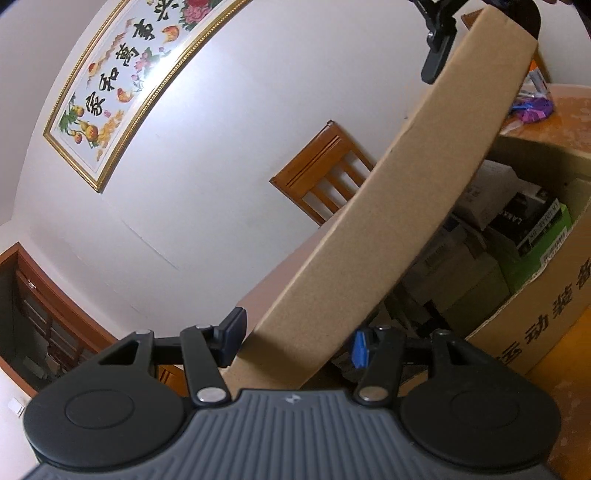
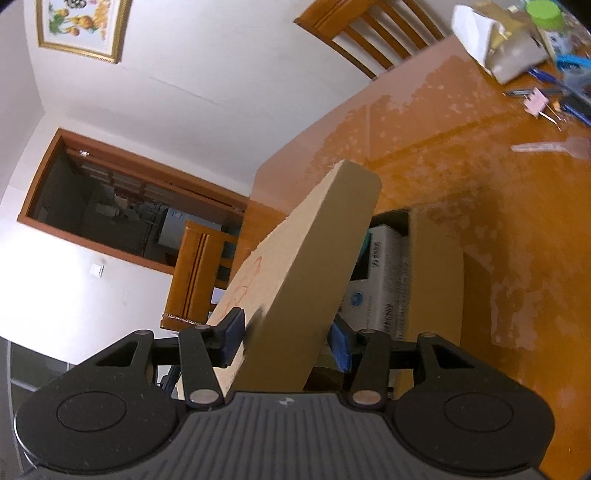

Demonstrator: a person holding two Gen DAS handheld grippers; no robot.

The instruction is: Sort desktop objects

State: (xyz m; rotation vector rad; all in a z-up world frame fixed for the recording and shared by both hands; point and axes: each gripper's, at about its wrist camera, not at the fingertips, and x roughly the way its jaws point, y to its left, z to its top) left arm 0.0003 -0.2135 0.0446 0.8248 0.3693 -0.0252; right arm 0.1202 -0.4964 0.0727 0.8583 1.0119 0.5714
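The left gripper (image 1: 295,343) is clamped on one end of a long flat brown cardboard flap (image 1: 399,192), its black finger (image 1: 232,338) on one face and the blue-padded one (image 1: 360,349) on the other. The flap rises slanted from the open brown cardboard box (image 1: 535,314) printed with black characters, which stands on the glossy orange wooden table (image 2: 480,177). Inside the box lie packed cartons, among them a green and black carton (image 1: 532,236) and a white printed carton (image 2: 384,273). The right gripper (image 2: 284,343) grips the far end of the same flap (image 2: 306,266), its pads closed against both faces, with red scribbles visible on the flap's outer side; in the left wrist view that gripper (image 1: 439,48) shows as a black clamp at the flap's upper end. Toward the far edge of the table lies loose clutter: a white and silver paper bag (image 2: 491,44), a green-lidded jar (image 2: 543,13), blue pens (image 2: 543,77), a pink binder clip (image 2: 535,105) and a clear plastic strip (image 2: 543,147). A brown slatted wooden chair (image 2: 373,33) stands at the table's far edge and another wooden chair (image 2: 199,273) at its left side. A gold-framed picture (image 1: 122,85) with flowers and black calligraphy hangs on the white wall.
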